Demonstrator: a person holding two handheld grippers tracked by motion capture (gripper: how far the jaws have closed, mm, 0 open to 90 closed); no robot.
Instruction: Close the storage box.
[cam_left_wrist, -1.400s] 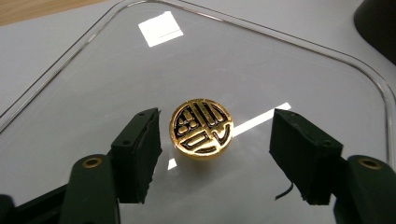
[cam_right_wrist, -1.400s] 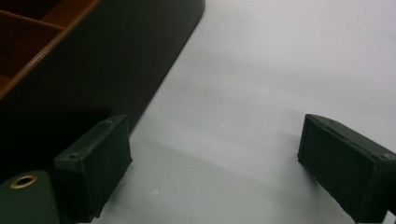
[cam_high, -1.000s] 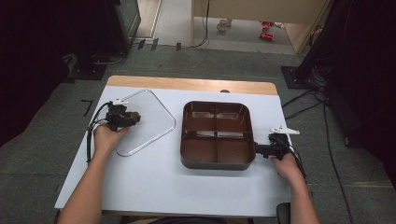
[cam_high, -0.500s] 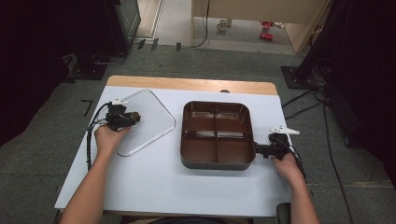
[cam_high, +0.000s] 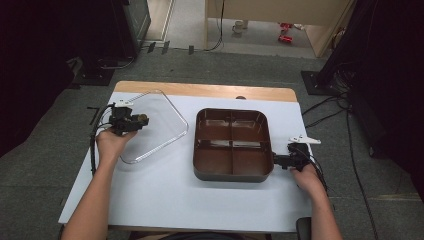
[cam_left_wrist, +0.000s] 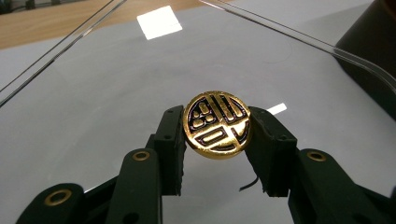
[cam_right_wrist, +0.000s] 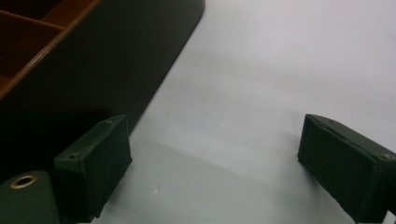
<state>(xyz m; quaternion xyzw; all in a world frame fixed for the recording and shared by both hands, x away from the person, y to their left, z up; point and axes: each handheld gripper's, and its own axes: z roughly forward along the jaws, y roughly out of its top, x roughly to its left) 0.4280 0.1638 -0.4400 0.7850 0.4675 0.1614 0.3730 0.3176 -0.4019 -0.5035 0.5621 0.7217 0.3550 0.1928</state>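
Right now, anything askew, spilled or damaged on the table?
Nothing spilled or damaged. The clear lid lies turned at an angle beside the brown four-compartment tray. The left tongs grip a gold coin.

A white-topped table (cam_high: 165, 200) with a wooden far edge is set on grey carpet (cam_high: 45, 165). Beyond the table, light wooden furniture (cam_high: 260, 15) and black cables (cam_high: 330, 107) are noted.

We see our right gripper (cam_right_wrist: 212, 163) with its jaws spread wide over the bare white table (cam_right_wrist: 280, 70), beside the dark brown tray (cam_right_wrist: 93, 60) at the upper left of the frame.
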